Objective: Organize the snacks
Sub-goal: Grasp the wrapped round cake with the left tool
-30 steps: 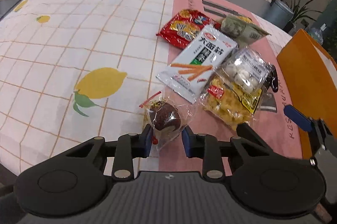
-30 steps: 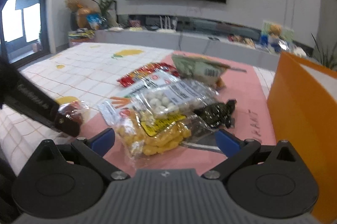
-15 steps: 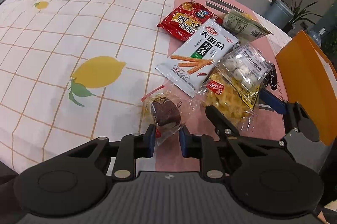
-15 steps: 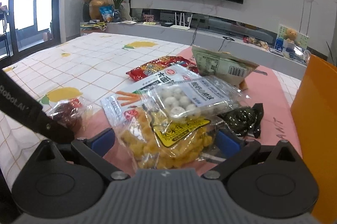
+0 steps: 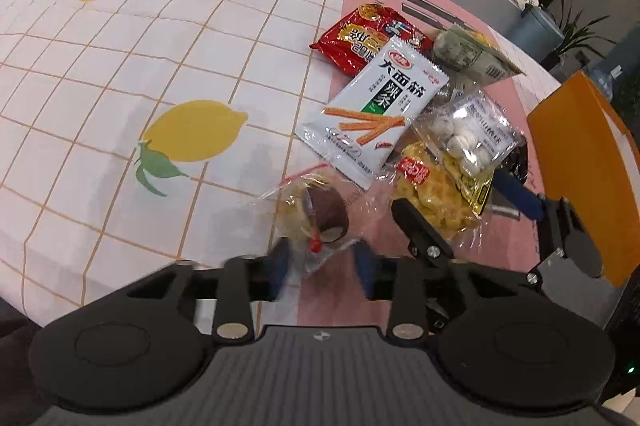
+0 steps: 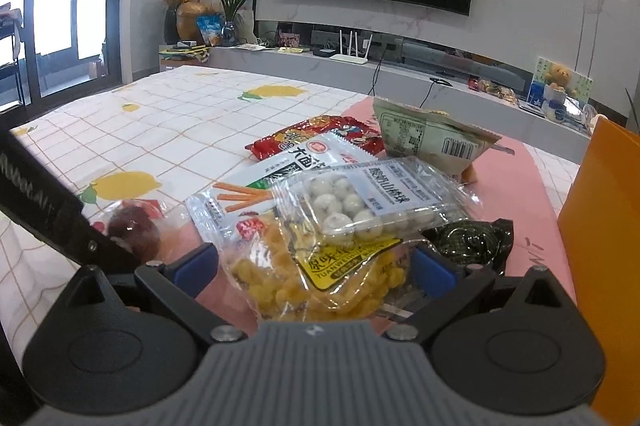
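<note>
- Clear crinkly wrapper holding a dark brown round cake (image 5: pixel 320 216) lies on the tabletop (image 5: pixel 120 38) at the edge of the pink mat (image 5: pixel 332 298), its lower end between the blurred blue fingers (image 5: pixel 280 266) of the left gripper (image 5: pixel 320 266), which are parted around it without clearly pressing it.
- Right gripper (image 6: pixel 316 268) has its blue fingers (image 6: pixel 434 272) spread wide on either side of the clear bag of yellow puffed snacks (image 6: pixel 316 278), not closed on it.
- Above that bag rests a clear packet of white balls (image 6: pixel 360 202); a white pouch printed with orange sticks (image 5: pixel 376 110) and a red foil packet (image 5: pixel 364 38) lie beyond.
- Orange box (image 5: pixel 592 154) stands at the right.
</note>
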Demonstrator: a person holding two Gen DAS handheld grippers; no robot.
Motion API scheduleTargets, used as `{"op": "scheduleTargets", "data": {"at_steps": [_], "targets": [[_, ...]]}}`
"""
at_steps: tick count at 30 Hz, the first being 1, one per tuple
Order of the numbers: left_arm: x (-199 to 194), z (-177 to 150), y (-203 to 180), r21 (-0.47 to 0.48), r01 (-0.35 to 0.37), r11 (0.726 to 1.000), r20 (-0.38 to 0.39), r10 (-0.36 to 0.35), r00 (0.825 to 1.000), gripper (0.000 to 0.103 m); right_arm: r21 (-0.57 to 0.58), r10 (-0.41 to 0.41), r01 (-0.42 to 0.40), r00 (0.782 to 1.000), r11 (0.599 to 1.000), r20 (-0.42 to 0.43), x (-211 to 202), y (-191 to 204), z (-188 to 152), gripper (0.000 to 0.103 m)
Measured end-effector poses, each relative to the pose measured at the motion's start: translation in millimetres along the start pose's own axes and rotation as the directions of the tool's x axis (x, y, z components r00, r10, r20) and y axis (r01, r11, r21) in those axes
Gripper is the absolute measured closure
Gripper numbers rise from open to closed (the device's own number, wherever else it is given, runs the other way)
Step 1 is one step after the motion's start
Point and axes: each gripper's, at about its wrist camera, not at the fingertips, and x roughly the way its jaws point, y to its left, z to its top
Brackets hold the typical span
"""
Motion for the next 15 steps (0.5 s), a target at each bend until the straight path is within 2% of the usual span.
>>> {"op": "scheduleTargets", "data": {"at_steps": [1, 4, 10, 15], "targets": [[-0.3, 1.8, 0.4, -0.006, -0.009, 1.0, 0.003, 0.009, 1.0, 0.036, 0.0, 0.001, -0.001, 1.0, 1.0, -0.002, 0.6, 0.2, 0.3, 0.003], [0.6, 7.9, 1.6, -0.015, -0.042, 0.999, 0.012, 0.042, 0.999, 0.033, -0.003, 0.002, -0.002, 1.0, 1.0, -0.006, 1.8, 0.2, 1.8, 0.003], [7.9, 17.0, 0.8, -0.017, -0.051, 0.999, 0.046, 0.052, 0.998, 0.033, -0.003, 0.003, -0.003, 1.0, 1.0, -0.009, 2.5, 1.0, 1.8, 0.003], [7.5, 24.0, 11.1, -0.085, -0.004, 0.996, 0.04, 0.007, 0.999, 0.032, 0.01, 0.011, -0.011, 1.0, 1.0, -0.002, 0.6, -0.6, 1.2, 0.003]]}}
